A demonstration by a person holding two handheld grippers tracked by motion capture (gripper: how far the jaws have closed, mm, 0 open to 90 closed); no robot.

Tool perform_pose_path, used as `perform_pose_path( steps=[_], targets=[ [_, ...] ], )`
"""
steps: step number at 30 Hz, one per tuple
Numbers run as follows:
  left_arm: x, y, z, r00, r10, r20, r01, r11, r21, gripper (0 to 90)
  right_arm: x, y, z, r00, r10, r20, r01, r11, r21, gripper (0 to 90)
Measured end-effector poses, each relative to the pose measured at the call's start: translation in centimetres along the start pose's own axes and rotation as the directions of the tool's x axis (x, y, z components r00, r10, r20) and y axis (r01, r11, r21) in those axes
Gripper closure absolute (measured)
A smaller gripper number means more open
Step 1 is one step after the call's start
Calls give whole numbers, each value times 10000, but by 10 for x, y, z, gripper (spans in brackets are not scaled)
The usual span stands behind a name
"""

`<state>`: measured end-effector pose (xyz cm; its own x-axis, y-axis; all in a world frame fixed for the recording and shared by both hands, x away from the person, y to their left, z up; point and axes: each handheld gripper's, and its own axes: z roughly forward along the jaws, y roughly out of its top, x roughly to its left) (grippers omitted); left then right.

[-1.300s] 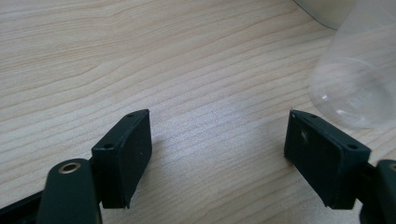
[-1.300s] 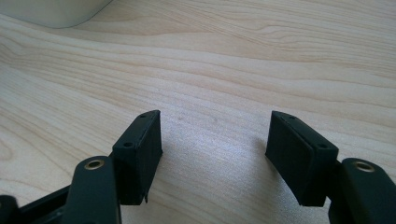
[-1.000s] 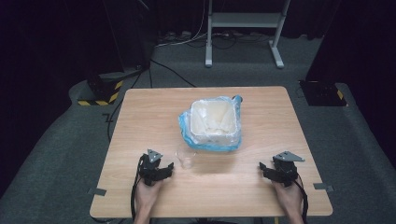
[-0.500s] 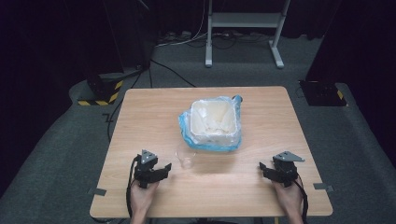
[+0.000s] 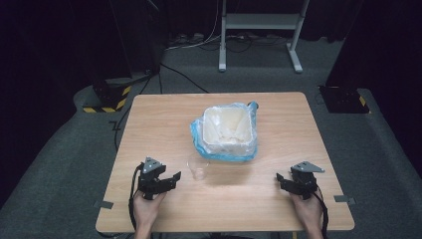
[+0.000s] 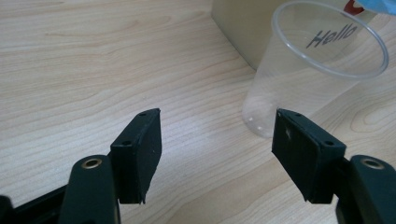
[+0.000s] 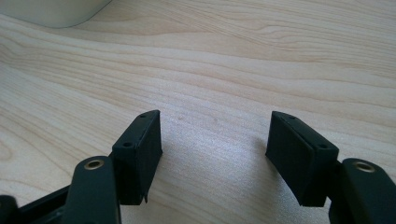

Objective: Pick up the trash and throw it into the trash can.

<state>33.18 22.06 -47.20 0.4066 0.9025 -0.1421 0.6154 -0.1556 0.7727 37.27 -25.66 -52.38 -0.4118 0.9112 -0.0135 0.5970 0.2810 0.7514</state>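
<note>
**High view: clear cup between two waiting hand-held grippers**

High view, near edge first: the left hand-held gripper (image 5: 169, 180) sits in a hand close to the near-left corner of the counter (image 5: 164, 119), its jaws apart and gripping nothing. The right hand-held gripper (image 5: 281, 179) rests toward the near-right corner, jaws likewise apart and empty, well away from everything else.

Just beyond the left hand-held gripper, toward the counter's middle, stands the clear plastic cup (image 5: 198, 167), upright and empty. In the left gripper view the cup (image 6: 308, 79) lies ahead of the right-hand jaw, slightly off the line between the two jaws, and no pad touches it; bare wood lies between the jaws.

Directly behind the cup, near the counter's centre, sits a white square tub (image 5: 229, 130) lined or wrapped with a blue plastic bag (image 5: 249, 152). The tub stands just beside the cup and blocks the way past it. In the left gripper view the tub's wall (image 6: 243, 28) shows through the cup.
</note>
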Motion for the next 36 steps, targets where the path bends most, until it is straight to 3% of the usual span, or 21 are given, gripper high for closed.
perform_pose_path(
  steps=[16, 27, 36],
  targets=[
    [-3, 17, -7, 10000, 93, 11, -93, 9998, -187, 343, 0, 0, 0, 10000, 15, -1, -15, 10000, 10, 349],
    [-4, 33, -8, 9994, -22, 359, 29, 9998, -194, 400, 0, 0, 0, 10000, -1, 0, 1, 10000, 0, 349],
    [-11, 53, 1, 9994, 145, 324, -134, 9994, -331, 432, 0, 0, 0, 10000, -3, -1, 3, 10000, 1, 349]
  ],
)
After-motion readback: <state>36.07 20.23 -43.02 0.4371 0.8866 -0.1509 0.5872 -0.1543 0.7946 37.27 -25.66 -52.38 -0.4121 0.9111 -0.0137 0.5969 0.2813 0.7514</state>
